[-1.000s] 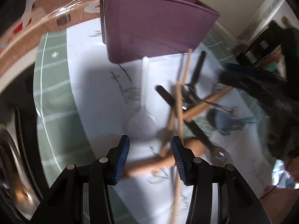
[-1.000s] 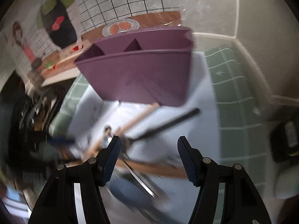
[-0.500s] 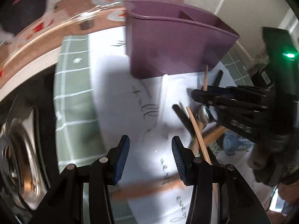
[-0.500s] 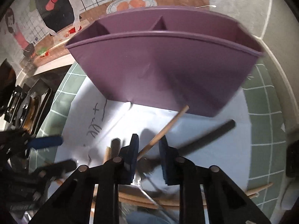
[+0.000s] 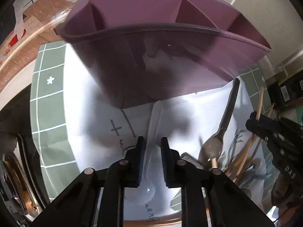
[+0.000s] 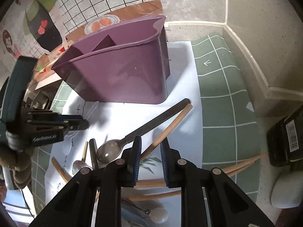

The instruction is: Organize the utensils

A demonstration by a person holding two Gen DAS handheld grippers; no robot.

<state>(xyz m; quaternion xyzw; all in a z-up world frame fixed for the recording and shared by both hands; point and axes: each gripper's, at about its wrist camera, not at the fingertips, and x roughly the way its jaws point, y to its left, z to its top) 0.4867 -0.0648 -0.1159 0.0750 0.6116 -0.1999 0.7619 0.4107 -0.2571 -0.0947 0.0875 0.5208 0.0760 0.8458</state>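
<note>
Your left tongs [image 5: 153, 156] have just closed on the clear plastic spoon [image 5: 149, 151], your right tongs [image 6: 150, 156] grip a chopstick [image 6: 166, 130], both ready for the purple caddy [image 5: 161, 56].

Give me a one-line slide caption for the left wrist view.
Left gripper, its jaws just closing, pinches a clear plastic spoon lying on white paper in front of the purple utensil caddy.
</note>
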